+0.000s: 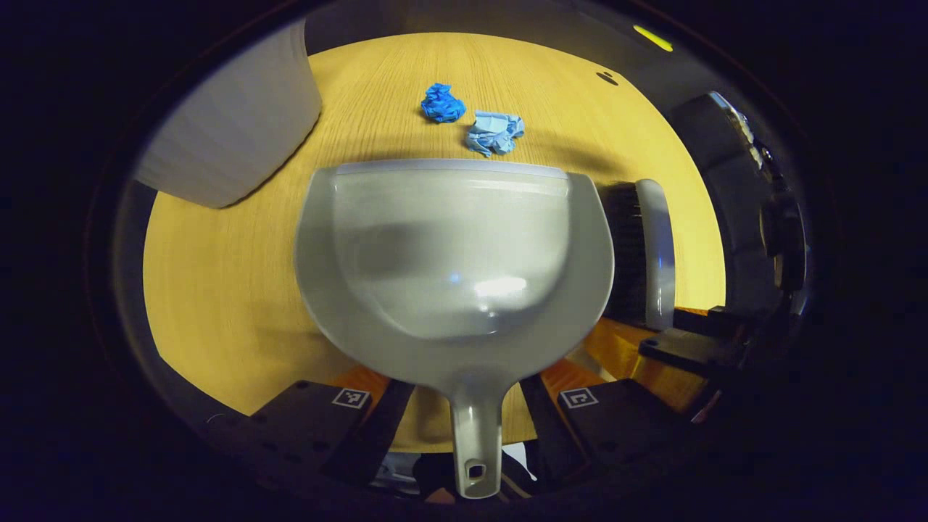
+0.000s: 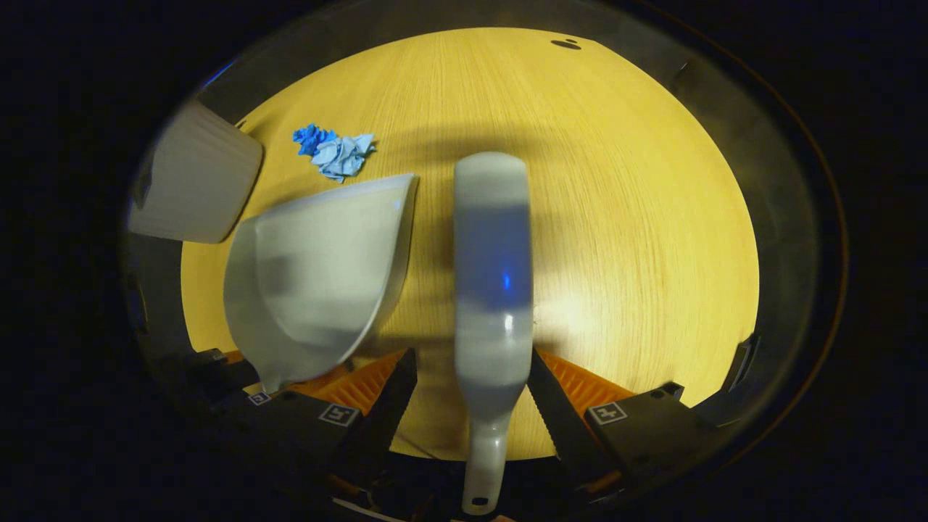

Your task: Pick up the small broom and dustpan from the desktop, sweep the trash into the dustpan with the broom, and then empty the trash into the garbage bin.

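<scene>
The grey dustpan (image 1: pixel 453 254) lies flat on the wooden desktop (image 1: pixel 217 290). Its handle runs back between the fingers of my left gripper (image 1: pixel 467 388), which is open, with a gap on both sides. In the right gripper view the small broom (image 2: pixel 493 275) lies lengthwise, bristles down. Its handle sits between the spread fingers of my open right gripper (image 2: pixel 471 359). The dustpan (image 2: pixel 319 268) lies to the broom's left, and the broom (image 1: pixel 649 254) shows right of the pan in the left gripper view. Just beyond the pan's lip lie a dark blue paper wad (image 1: pixel 442 103) and a light blue wad (image 1: pixel 495 132).
A white ribbed garbage bin (image 1: pixel 232 123) stands on the desk at the far left, also seen as the bin (image 2: pixel 192 181) beside the two wads (image 2: pixel 337 154). The right gripper (image 1: pixel 685 341) shows at the broom's near end. The left gripper (image 2: pixel 246 377) shows behind the dustpan.
</scene>
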